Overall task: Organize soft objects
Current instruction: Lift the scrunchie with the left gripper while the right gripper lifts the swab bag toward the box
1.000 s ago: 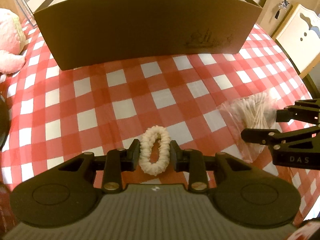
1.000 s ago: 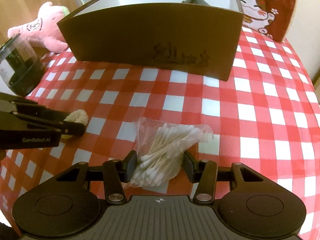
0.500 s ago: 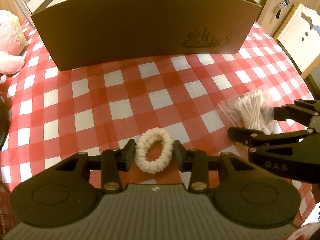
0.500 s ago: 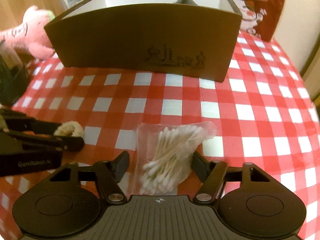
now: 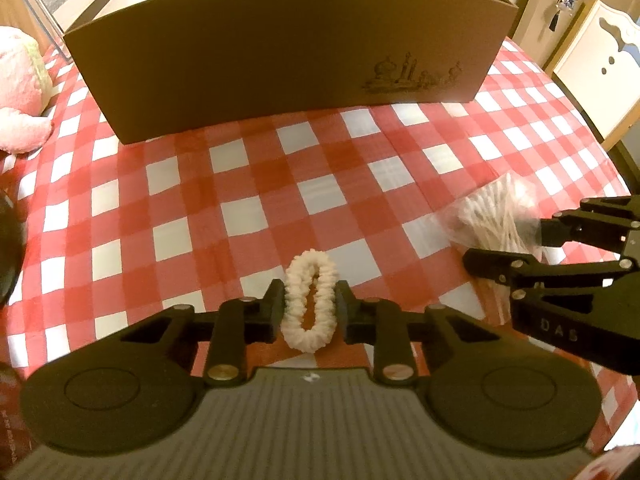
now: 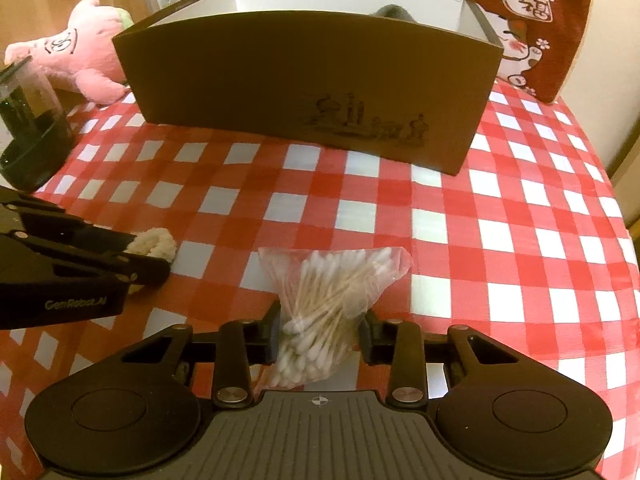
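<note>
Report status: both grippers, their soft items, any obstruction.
Left gripper jaws closing on white fabric scrunchie. Right gripper jaws closing on clear bag of cotton swabs. Path to brown cardboard box clear.

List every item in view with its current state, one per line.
Left gripper: jaws closing, pads squeezing the scrunchie.
Scrunchie: on the tablecloth, pinched narrow.
Right gripper: jaws closing on the bag.
Bag of cotton swabs: on the tablecloth, squeezed at its lower end.
Box: open-topped, upright, a grey item inside.
Pink plush: beside the box.
</note>
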